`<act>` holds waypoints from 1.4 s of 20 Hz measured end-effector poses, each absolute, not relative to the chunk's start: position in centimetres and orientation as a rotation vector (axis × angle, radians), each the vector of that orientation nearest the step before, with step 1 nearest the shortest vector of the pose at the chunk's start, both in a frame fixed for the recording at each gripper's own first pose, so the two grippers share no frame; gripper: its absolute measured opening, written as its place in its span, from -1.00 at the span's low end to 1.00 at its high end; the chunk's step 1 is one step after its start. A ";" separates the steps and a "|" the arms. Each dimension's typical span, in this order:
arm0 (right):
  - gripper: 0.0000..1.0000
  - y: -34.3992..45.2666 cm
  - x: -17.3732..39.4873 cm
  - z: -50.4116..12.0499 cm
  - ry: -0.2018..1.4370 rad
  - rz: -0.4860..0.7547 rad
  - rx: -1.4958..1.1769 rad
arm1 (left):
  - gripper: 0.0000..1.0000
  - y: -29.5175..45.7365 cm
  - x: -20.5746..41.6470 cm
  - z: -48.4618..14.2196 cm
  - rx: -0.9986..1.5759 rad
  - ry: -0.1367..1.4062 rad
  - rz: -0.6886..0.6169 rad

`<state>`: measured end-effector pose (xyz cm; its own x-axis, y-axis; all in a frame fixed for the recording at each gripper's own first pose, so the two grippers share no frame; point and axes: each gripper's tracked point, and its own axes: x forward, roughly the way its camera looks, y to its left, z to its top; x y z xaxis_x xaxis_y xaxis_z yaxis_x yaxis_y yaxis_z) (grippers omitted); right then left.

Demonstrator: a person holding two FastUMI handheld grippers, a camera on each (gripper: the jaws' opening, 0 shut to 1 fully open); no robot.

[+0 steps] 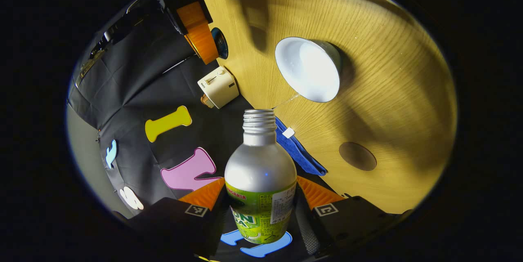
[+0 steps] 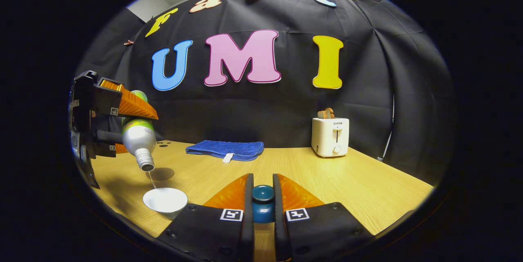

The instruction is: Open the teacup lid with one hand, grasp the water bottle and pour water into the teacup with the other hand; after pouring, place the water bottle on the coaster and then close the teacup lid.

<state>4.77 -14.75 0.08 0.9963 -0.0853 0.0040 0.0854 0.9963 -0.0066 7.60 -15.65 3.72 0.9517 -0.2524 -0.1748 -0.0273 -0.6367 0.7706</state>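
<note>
Pinching the bottle by its body, the left gripper tips it neck-down over the teacup; a thin stream runs from the mouth into the cup. Right gripper is clamped on the lid, held above the table, apart from the cup. Coaster sits bare near the cup. Blue towel and toaster lie by the back wall.
</note>
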 end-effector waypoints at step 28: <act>-0.53 -15.4 4.7 0.1 -0.006 -0.120 -0.008 | 0.58 -10.3 8.2 5.8 0.721 -0.062 -0.182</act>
